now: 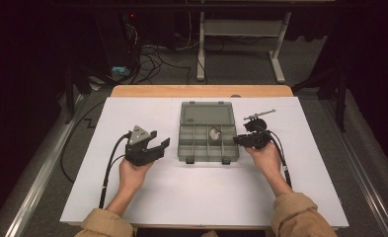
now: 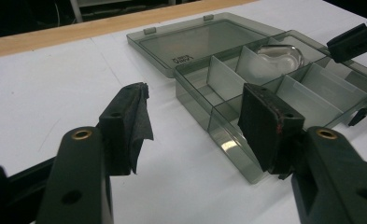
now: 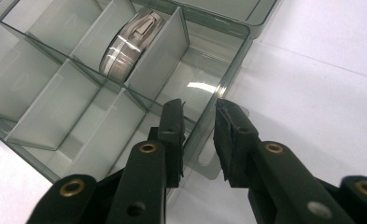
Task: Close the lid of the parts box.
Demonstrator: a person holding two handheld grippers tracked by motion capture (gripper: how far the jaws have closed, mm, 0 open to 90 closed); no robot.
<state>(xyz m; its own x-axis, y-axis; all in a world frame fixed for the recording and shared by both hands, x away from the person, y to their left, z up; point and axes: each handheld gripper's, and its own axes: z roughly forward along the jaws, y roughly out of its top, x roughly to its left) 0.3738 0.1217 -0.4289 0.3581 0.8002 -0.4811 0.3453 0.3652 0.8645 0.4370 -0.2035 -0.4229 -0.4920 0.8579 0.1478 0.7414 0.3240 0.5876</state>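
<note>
My left claw (image 1: pixel 158 144) gapes wide, empty, left of the smoky translucent plastic compartment box (image 1: pixel 209 143). My right claw (image 1: pixel 238 140), narrowly parted, straddles its right wall. A shiny silver disc (image 3: pixel 130 42) sits in one middle compartment; white counter (image 1: pixel 201 192) underneath.

You see a grey see-through box (image 1: pixel 208 143) lying open mid-table, its lid (image 1: pixel 206 113) flat behind it. A round silver tape (image 1: pixel 214 134) stands in one middle compartment.
</note>
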